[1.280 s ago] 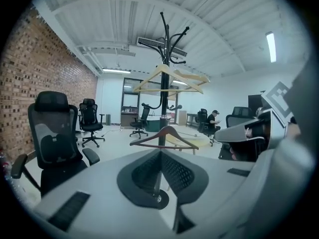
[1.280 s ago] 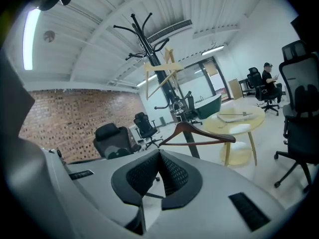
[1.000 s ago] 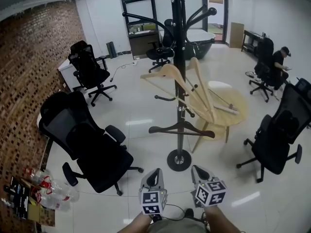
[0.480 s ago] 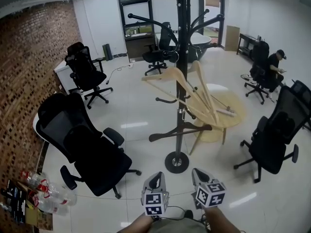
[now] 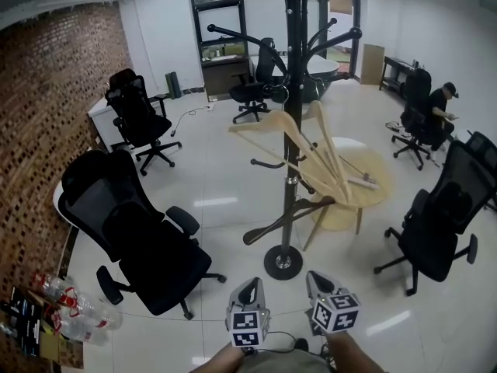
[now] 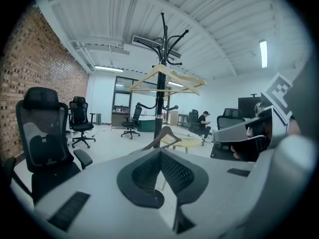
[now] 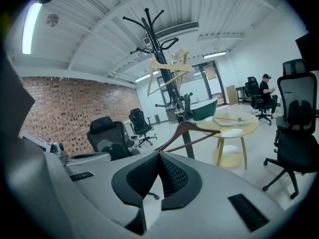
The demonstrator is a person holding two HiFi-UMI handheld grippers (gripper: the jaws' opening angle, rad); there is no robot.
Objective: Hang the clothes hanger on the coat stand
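Observation:
The black coat stand rises from a round base on the white floor just ahead of me. A dark brown hanger hangs low on it, tilted with its right end up. Two light wooden hangers hang higher on the pole. Near the bottom edge of the head view, my left gripper and right gripper are both shut and empty, short of the stand's base. The left gripper view shows the stand and the dark hanger beyond the closed jaws. The right gripper view shows that hanger too.
A large black office chair stands to the left and another to the right. A round wooden table sits behind the stand. A person sits far right. Bottles lie by the brick wall.
The dark brown hanger has swung from level to tilted, right end up. The head view has shifted slightly. Both grippers stay where they were.

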